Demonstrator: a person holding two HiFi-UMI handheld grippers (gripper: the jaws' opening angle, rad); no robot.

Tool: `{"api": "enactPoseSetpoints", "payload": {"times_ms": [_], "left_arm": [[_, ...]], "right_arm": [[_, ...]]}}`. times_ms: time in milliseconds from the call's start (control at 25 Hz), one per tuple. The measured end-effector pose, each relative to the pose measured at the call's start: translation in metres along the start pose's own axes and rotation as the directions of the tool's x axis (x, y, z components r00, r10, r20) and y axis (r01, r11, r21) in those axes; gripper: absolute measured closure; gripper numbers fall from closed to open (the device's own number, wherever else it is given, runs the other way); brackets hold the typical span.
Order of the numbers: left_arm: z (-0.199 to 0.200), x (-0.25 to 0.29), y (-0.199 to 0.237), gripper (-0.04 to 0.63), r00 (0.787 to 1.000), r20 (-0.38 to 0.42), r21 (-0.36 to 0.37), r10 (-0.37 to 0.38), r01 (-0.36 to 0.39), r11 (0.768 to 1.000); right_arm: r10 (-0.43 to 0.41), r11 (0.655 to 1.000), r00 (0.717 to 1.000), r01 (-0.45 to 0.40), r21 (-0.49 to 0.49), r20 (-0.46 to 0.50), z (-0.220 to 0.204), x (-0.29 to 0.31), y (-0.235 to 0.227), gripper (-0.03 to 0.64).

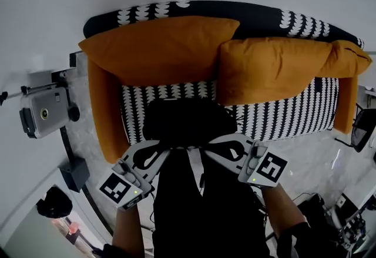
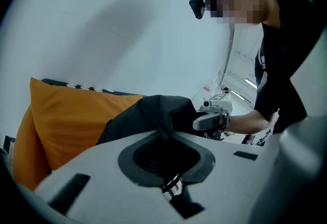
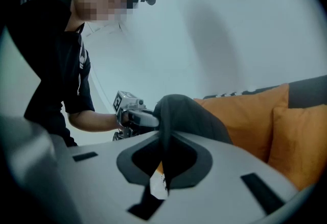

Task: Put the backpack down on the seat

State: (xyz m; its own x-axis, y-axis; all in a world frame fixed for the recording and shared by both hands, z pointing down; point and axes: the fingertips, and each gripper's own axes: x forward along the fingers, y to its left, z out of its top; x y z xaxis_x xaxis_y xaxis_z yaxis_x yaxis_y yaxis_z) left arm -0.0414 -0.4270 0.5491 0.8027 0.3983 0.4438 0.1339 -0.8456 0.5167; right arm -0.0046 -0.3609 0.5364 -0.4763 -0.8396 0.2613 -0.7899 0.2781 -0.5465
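A black backpack (image 1: pixel 183 120) hangs over the front of the sofa's black-and-white patterned seat (image 1: pixel 288 114), held up from both sides. My left gripper (image 1: pixel 157 150) is shut on a fold of its black fabric (image 2: pixel 164 126), and a small striped tag shows low in the jaws. My right gripper (image 1: pixel 222 146) is shut on a dark strap (image 3: pixel 164 141) of the backpack (image 3: pixel 191 116). In each gripper view the other gripper shows beyond the bag: the right gripper (image 2: pixel 211 119) and the left gripper (image 3: pixel 134 116). I cannot tell whether the bag's underside touches the seat.
Two orange back cushions (image 1: pixel 158 51) (image 1: pixel 276 69) and orange armrests (image 1: pixel 106 110) frame the seat. A grey camera unit on a stand (image 1: pixel 44 111) and a dark box (image 1: pixel 75 173) stand left of the sofa. A dark chair (image 1: pixel 363 127) and cables lie at the right.
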Motion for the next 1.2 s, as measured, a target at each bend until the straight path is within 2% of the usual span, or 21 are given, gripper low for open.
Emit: {"api": "enactPoseSetpoints", "payload": {"times_ms": [240, 520, 840, 1040, 1200], "left_arm": [[-0.002, 0.019, 0.013, 0.558, 0.999, -0.03, 0.02, -0.039, 0.04, 0.999], [0.013, 0.042, 0.032, 0.558, 0.997, -0.025, 0.058, -0.069, 0.07, 0.996], [0.029, 0.062, 0.051, 0.558, 0.996, 0.002, 0.073, -0.086, 0.086, 0.994], [0.037, 0.074, 0.063, 0.558, 0.996, 0.029, 0.139, -0.083, 0.078, 0.987], [0.042, 0.085, 0.071, 0.558, 0.997, 0.015, 0.155, -0.078, 0.075, 0.985]], "right_arm": [[-0.028, 0.998, 0.999, 0.027, 0.06, 0.022, -0.008, -0.001, -0.021, 0.588], [-0.045, 0.996, 0.997, 0.04, 0.075, 0.066, 0.002, -0.001, -0.05, 0.588], [-0.092, 0.995, 0.99, 0.086, 0.056, 0.108, 0.016, 0.002, -0.086, 0.588], [-0.15, 0.988, 0.982, 0.151, -0.001, 0.119, 0.022, -0.002, -0.108, 0.588], [-0.174, 0.984, 0.977, 0.179, -0.027, 0.121, 0.024, 0.0, -0.124, 0.588]]}}
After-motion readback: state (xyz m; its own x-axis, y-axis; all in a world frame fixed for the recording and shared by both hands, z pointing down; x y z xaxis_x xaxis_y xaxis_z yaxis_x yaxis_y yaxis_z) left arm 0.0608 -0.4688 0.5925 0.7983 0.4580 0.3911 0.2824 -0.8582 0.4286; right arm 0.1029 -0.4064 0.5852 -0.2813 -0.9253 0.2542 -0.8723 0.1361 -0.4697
